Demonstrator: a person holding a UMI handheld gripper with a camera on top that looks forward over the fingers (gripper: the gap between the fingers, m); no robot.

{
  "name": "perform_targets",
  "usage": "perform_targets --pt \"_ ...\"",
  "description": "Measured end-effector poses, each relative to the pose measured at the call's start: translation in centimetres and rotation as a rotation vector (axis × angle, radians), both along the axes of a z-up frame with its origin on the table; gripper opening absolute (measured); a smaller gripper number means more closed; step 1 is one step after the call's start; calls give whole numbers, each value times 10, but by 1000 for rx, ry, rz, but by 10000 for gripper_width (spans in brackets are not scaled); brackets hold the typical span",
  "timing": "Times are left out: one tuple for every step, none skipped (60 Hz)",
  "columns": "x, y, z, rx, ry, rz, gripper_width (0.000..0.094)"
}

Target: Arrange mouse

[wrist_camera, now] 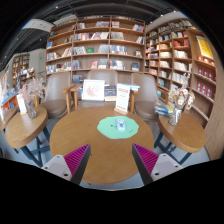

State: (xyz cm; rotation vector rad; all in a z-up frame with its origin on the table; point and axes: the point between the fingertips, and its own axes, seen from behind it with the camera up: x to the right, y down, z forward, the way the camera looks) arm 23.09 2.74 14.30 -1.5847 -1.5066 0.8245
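Grey claw (111,160) with two ridged magenta pads (76,156)

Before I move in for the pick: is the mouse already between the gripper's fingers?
No. The mouse lies on the green mat on the round table, beyond the open gripper.

A round wooden table (75,140) carries a green mat (117,127) with a mouse (121,124).

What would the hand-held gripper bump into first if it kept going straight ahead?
Probably the small object on the green mat on the round table, though depth is unclear. The hand-held gripper is open.
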Motion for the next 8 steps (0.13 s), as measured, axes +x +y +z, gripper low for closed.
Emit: perform_targets --pt "1 0 0 6 1 2 858" --pt "2 0 1 12 5 4 859" --pt "3 -1 2 14 11 5 859" --pt "4 -1 4 15 16 6 858" --pt "5 -2 5 16 19 7 856" --pt "5 -2 6 17 21 8 857" --pt "6 -2 7 18 23 7 858" --pt "6 -2 8 19 26 6 859"
